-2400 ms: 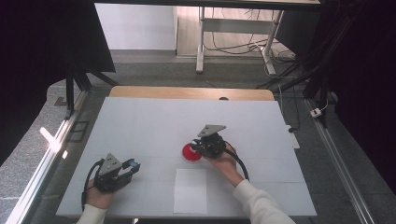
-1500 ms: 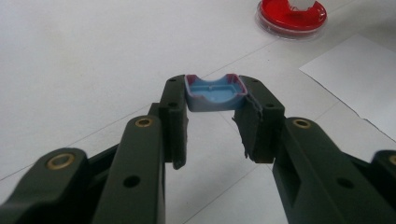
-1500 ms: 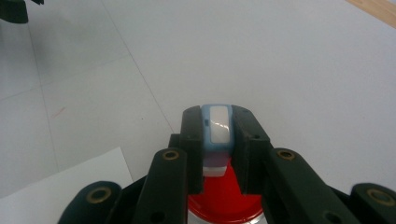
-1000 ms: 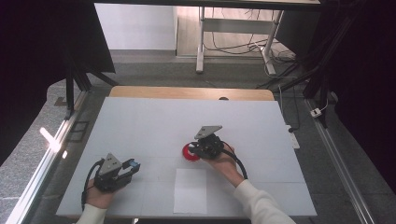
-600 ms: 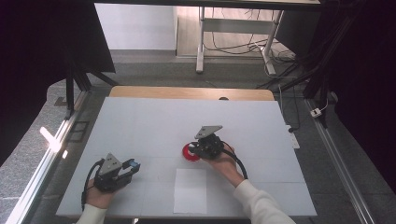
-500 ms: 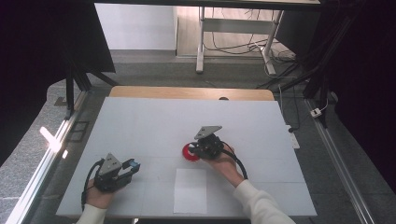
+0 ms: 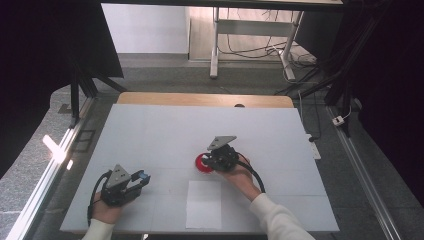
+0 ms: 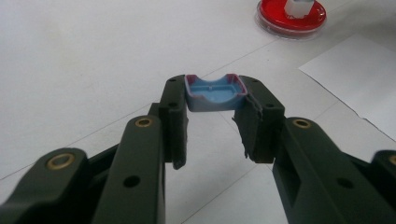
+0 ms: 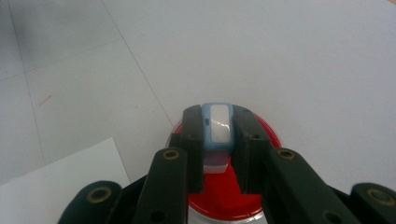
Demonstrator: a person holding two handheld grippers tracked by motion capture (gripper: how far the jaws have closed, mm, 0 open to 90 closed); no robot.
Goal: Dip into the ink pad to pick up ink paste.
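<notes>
A big white table (image 7: pixel 150 135) carries everything here. Near the middle of the table, a little toward the near edge, sits a flat round red dish (image 7: pixel 202 162). The right gripper (image 7: pixel 212 159) is right over that dish, held by the person's right hand (image 7: pixel 240 175), which comes in from the near edge in a white sleeve (image 7: pixel 280 222). In the right gripper view the two black jaws are clamped on a small light blue block with a white face (image 9: pixel 218 126), one jaw on each side of it. The block stands upright over the red dish (image 9: pixel 233 196), with its bottom end down by the red part; I cannot tell if it touches the dish. The left gripper (image 7: pixel 142 177) rests near the near left corner of the table, well apart from the dish, held by the left hand (image 7: pixel 106 210). In the left gripper view its jaws are clamped on a small blue cup-shaped plastic piece with a dark red rim (image 8: pixel 214 93), pinched right at the tips, with its hollow side facing up. Past it, farther off in that view, the red dish (image 8: pixel 292 16) shows with the white bottom of the block on it. A white sheet of paper (image 7: pixel 204 204) lies flat by the near edge of the table, just on the near side of the dish and between the two hands
</notes>
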